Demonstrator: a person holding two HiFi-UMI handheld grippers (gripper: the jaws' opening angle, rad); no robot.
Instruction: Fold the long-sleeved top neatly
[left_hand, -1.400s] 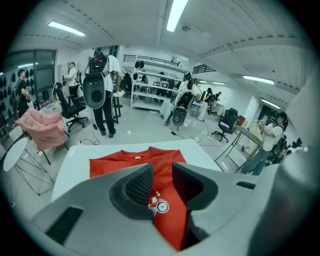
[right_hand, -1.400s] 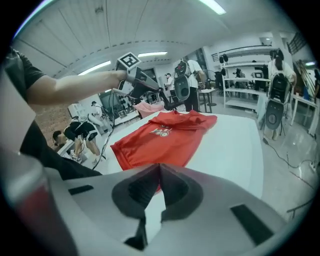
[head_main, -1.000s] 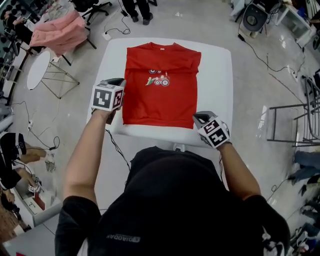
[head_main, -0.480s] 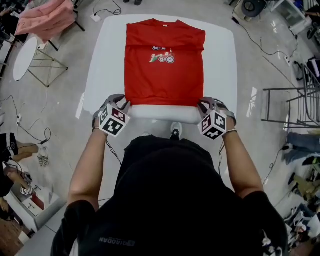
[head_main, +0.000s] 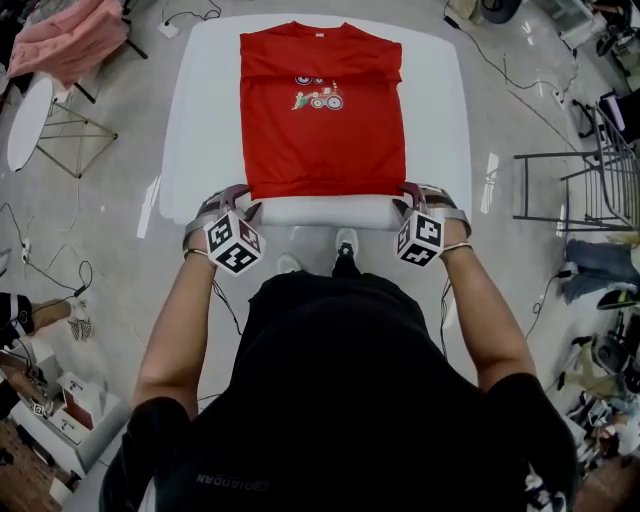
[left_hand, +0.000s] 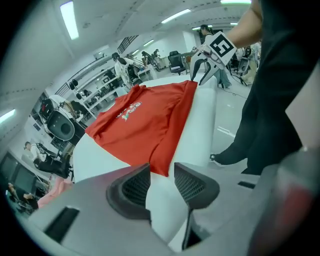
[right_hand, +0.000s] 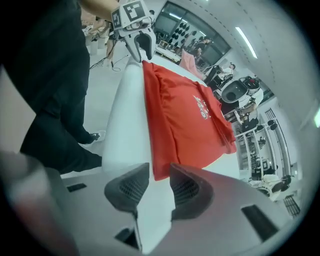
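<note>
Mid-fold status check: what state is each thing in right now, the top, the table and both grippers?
red top: flat on the table, print up, sides folded in, hem at the near edge.
left gripper: open, jaws have just been opening, hem corner at the jaw tips, not pinched.
right gripper: open, jaws have just been opening, other hem corner at the tips, not pinched.
white table: carries the top.

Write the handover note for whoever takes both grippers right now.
Left gripper: jaws have just been opening and now stand apart. The hem corner on its side lies just ahead of the gap, unpinched.
Right gripper: the same at the other hem corner.
Red top: flat on the white table, print up, collar at the far end, sleeves apparently folded in.
Left to do: pinch both corners and fold the hem toward the collar.
</note>
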